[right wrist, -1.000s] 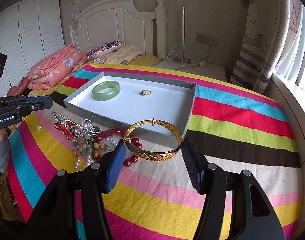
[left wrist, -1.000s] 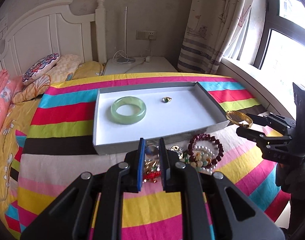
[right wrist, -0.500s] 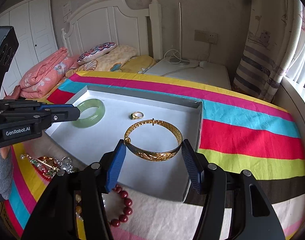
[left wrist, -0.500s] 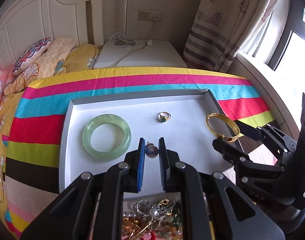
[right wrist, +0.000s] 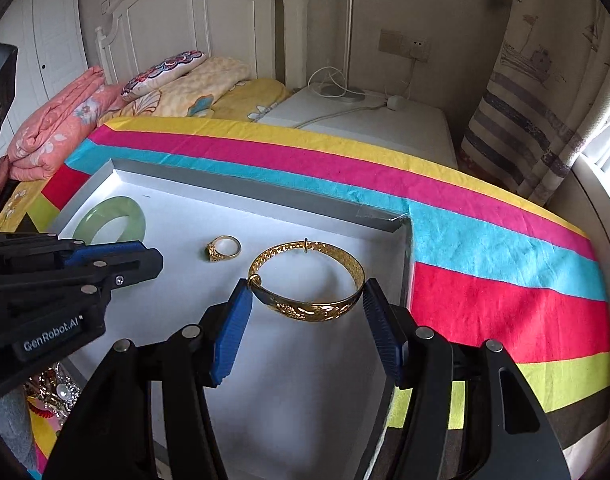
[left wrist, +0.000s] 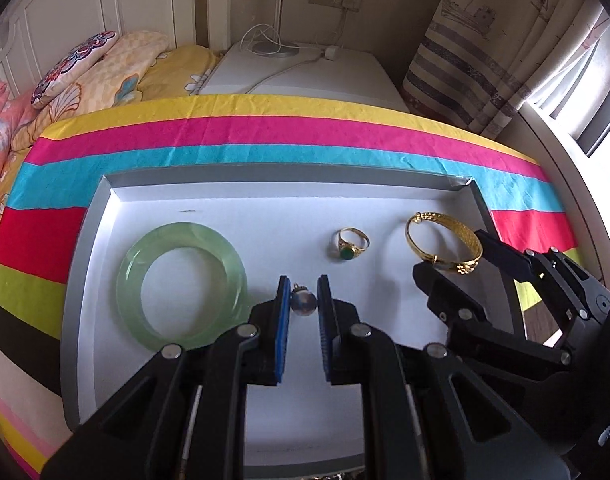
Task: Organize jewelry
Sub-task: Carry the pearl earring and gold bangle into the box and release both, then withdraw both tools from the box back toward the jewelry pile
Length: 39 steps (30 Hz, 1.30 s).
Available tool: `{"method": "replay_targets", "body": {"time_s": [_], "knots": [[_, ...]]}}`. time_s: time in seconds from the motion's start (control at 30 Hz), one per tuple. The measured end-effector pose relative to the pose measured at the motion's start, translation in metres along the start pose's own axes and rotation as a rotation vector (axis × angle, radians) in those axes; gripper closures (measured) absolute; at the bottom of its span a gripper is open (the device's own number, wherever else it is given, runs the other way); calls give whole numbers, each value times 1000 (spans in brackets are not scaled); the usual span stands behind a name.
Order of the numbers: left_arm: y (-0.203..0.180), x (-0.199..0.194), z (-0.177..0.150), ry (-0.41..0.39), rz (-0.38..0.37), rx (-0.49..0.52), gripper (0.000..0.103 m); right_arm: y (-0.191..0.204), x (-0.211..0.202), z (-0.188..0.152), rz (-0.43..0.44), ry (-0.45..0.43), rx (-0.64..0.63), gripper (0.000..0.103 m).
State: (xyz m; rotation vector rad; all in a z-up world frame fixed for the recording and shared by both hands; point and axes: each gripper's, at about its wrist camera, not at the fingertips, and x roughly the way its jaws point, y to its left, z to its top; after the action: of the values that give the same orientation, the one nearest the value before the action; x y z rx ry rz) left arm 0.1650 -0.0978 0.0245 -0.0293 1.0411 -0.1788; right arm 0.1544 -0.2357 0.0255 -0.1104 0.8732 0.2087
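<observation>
Loose heap (right wrist: 51,394), nearest, outside the tray: unsorted, partly hidden. Left claw (left wrist: 304,292): clenched on a small round pendant (left wrist: 303,302), held over the tray floor. Right claw (right wrist: 307,304): spread wide yet gripping the gold bangle (right wrist: 307,282), low over the tray's right end. White tray (left wrist: 265,184): jade bangle (left wrist: 181,286) and green-stone ring (left wrist: 349,243) already placed. One second earlier, both claws were over the heap on the desk.
</observation>
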Motion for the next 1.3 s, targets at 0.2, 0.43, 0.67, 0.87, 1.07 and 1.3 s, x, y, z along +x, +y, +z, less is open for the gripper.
{"method": "replay_targets", "body": {"time_s": [0.2, 0.43, 0.67, 0.87, 1.07, 1.3], "knots": [[3, 7, -2, 3, 16, -17, 88, 11, 11, -1, -29, 45, -49, 46], [5, -6, -6, -19, -46, -29, 39, 12, 3, -5, 4, 45, -48, 31], [7, -75, -16, -170, -79, -51, 20, 10, -71, -31, -14, -117, -94, 23], [25, -152, -49, -363, -43, -68, 2, -11, -125, -83, 94, -180, 11, 23], [50, -159, -110, -345, 47, -40, 2, -22, -132, -122, 149, -134, 109, 23], [81, -128, -170, -258, 22, -64, 2, 13, -131, -141, 147, -91, 11, 23]]}}
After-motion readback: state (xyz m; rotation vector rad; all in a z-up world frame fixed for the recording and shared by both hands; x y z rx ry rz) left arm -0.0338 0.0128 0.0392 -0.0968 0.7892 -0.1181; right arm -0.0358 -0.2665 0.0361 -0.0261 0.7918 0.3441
